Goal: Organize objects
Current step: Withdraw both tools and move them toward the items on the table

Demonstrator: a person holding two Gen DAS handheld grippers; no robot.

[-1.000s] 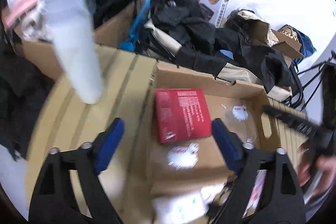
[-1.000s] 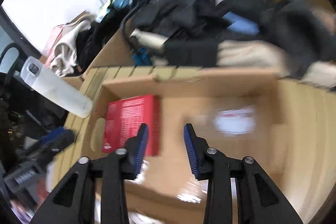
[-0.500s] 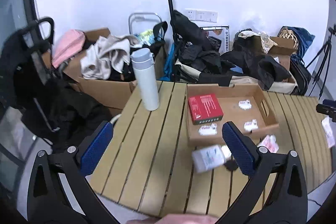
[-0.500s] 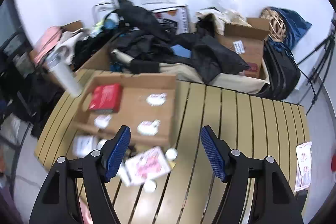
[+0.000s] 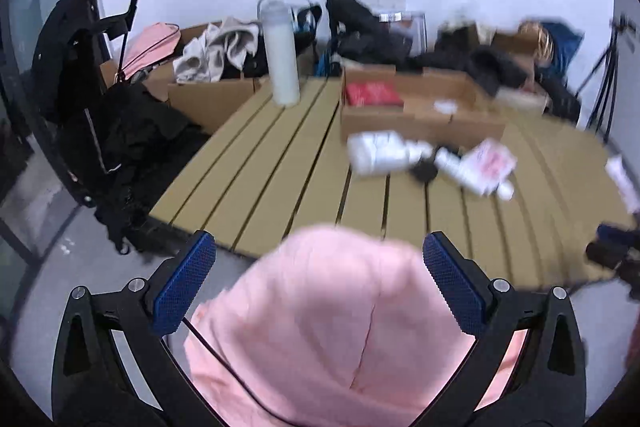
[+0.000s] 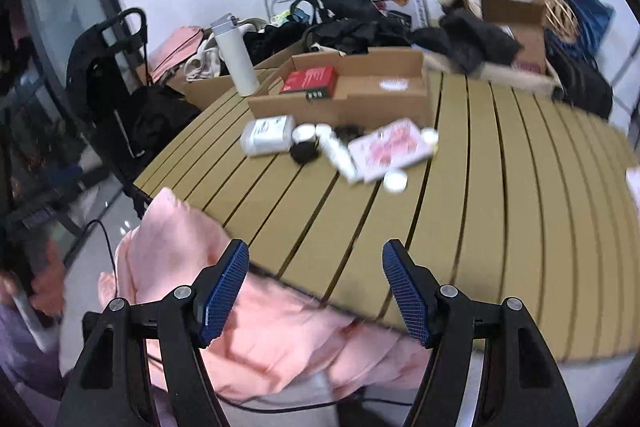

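The left gripper [image 5: 318, 281] stands spread wide over pink cloth [image 5: 340, 327], its pads apart from it. The right gripper [image 6: 314, 293] gapes partly, empty, above the slatted table [image 6: 500, 227] edge. The loose bottles and pink packet [image 6: 386, 149] lie just before the cardboard tray [image 6: 340, 103].

A brown cardboard box [image 6: 344, 95] sits open on the table. A red box [image 6: 310, 79] lies flat inside it. A tall white bottle [image 6: 236, 57] stands beside it. Small white tubs [image 6: 266, 135] and a pink packet [image 6: 390, 149] lie just in front.
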